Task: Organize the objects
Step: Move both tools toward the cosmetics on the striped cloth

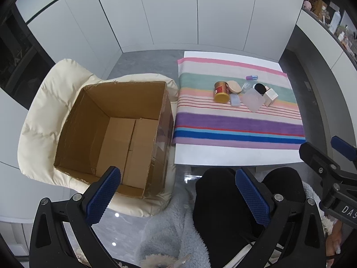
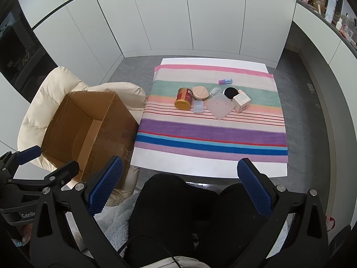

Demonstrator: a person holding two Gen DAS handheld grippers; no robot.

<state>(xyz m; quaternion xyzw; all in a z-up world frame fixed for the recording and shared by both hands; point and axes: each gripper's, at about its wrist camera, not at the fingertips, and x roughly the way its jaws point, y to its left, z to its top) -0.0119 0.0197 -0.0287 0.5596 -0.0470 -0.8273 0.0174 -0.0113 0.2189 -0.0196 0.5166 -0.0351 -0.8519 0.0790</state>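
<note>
An open, empty cardboard box [image 1: 116,134] [image 2: 89,129] stands on a cream padded chair [image 1: 44,111] left of the table. On the striped cloth [image 1: 236,125] [image 2: 212,131] lies a cluster of small items: a gold-lidded red jar [image 1: 221,91] [image 2: 184,98], a beige puff [image 2: 200,92], a pale blue case [image 2: 198,106], a translucent square lid [image 2: 219,108], a black round compact [image 2: 231,92], a small white carton [image 2: 242,101] and a purple bottle [image 2: 225,81]. My left gripper [image 1: 178,196] is open and empty, held low above my lap. My right gripper [image 2: 180,187] is open and empty, short of the table's near edge.
The white table [image 2: 178,162] stands on grey floor before white cabinet doors. My black-trousered knees [image 2: 189,201] fill the near foreground. A counter with bottles [image 2: 330,4] runs along the right. The other gripper shows at each view's edge [image 1: 334,178] [image 2: 26,178].
</note>
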